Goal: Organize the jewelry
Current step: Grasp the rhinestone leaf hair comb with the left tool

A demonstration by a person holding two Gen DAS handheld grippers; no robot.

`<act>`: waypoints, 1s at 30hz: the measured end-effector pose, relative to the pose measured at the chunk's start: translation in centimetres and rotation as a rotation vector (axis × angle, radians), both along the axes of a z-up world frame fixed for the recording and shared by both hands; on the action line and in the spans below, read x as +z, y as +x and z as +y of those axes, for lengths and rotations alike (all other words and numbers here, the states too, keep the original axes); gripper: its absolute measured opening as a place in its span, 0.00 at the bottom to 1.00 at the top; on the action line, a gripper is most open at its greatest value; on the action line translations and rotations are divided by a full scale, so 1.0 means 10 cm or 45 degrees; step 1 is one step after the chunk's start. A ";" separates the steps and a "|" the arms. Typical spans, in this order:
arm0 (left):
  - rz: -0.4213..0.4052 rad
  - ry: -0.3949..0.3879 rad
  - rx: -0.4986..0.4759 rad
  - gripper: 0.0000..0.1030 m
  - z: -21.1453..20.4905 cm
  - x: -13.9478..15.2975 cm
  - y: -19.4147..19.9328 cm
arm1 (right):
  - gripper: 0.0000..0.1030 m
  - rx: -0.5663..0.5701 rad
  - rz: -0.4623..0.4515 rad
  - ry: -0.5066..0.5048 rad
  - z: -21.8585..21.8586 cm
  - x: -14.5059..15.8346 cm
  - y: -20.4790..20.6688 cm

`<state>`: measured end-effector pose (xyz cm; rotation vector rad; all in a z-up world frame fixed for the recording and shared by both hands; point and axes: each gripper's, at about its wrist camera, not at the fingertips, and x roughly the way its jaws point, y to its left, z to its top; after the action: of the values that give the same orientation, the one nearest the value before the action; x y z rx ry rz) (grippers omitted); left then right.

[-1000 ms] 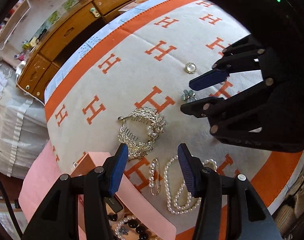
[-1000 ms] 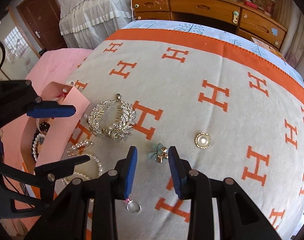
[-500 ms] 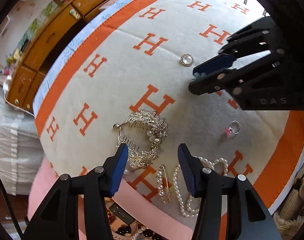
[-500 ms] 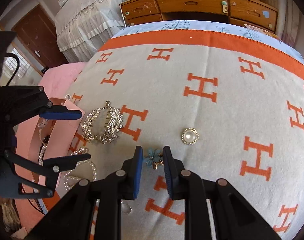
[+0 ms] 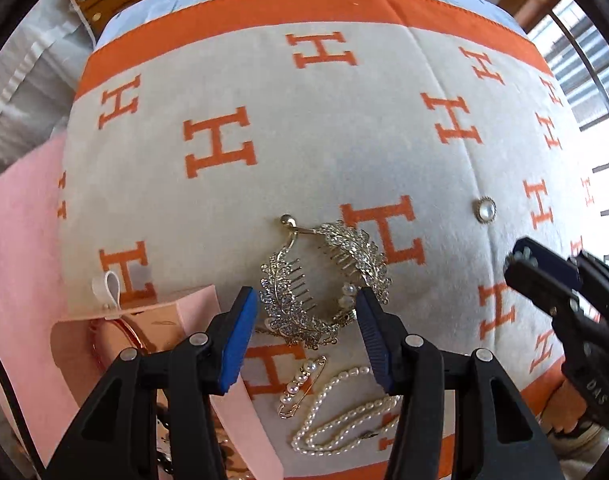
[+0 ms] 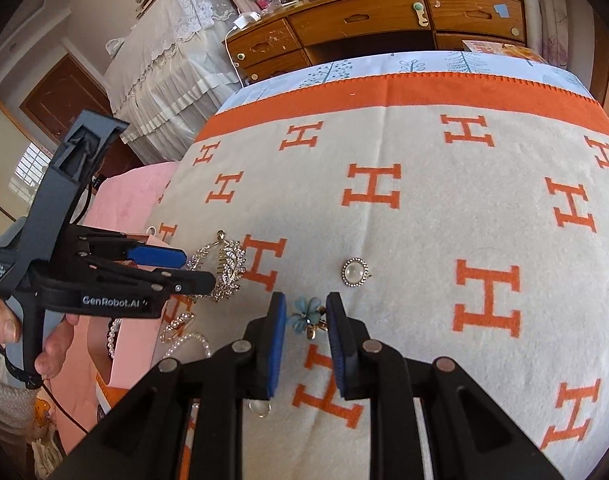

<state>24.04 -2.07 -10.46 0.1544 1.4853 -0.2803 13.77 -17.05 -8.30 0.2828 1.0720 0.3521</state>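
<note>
right gripper (image 6: 305,320) jaws just closed in on the blue flower brooch (image 6: 307,315); pinched or nearly, can't confirm lift; left gripper (image 5: 304,316) half open, empty, straddling the rhinestone hair comb (image 5: 324,284) on the blanket (image 5: 264,120); risk: tiny brooch slips or twists from the pads, comb teeth snag the fabric; pearl pin (image 5: 302,386) and pearl necklace (image 5: 344,408) at 6 o'clock of the comb, pink box (image 5: 144,320) at 8, pearl button (image 6: 355,272) at 1 o'clock of the brooch

Bright daylight from right-side window (image 5: 584,92); sharp focus; strong fisheye bending, dark corners.
</note>
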 end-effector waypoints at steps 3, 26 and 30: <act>0.016 0.005 0.109 0.48 0.08 -0.02 0.03 | 0.20 -0.001 -0.001 0.011 0.00 0.01 0.00; 0.021 -0.009 0.401 0.32 0.37 -0.12 -0.02 | 0.20 -0.019 -0.041 0.048 -0.09 0.10 -0.14; 0.005 0.024 0.389 0.25 0.27 -0.14 -0.04 | 0.20 -0.019 -0.047 0.051 -0.10 0.11 -0.16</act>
<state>23.68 0.59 -11.82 -0.0582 1.4917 -0.0199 12.21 -18.04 -7.20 0.3183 1.0267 0.3645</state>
